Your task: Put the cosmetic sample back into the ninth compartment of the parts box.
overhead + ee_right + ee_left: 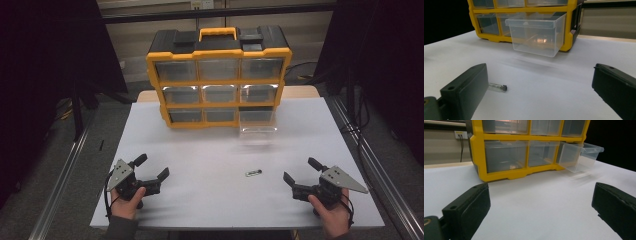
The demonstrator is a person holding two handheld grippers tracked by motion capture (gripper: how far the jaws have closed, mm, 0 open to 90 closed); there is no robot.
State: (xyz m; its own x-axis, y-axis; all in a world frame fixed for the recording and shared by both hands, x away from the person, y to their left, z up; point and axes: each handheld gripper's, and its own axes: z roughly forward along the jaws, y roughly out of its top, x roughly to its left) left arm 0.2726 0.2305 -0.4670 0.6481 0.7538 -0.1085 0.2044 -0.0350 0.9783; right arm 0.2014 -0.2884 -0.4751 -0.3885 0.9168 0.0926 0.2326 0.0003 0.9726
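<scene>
Grippers rest low at the near edge of the table (150, 150) in the high view: your left gripper (153, 166) and right gripper (301, 170) both sit with jaws spread wide and nothing between them, each angled inward toward the middle, which reads as a ready stance. Between them, nearer your right hand, lies a small clear tube (253, 173) on the white top; its long axis runs roughly left to right across the table, tipped slightly away at its right end. Behind it stands the yellow drawer cabinet (218, 75), with the bottom-right drawer (258, 129) pulled out toward you, probably so something can drop in from above. In the left gripper view, your jaws are apart and empty over bare table, aimed at the cabinet's lower rows, the pulled drawer (580, 157) off to the right. In the right gripper view, the jaws again stand open and empty; the tube (497, 87) lies just beside the left jaw, dark cap pointing right, and the drawer (536, 37) looks empty, though glare makes that uncertain.
</scene>
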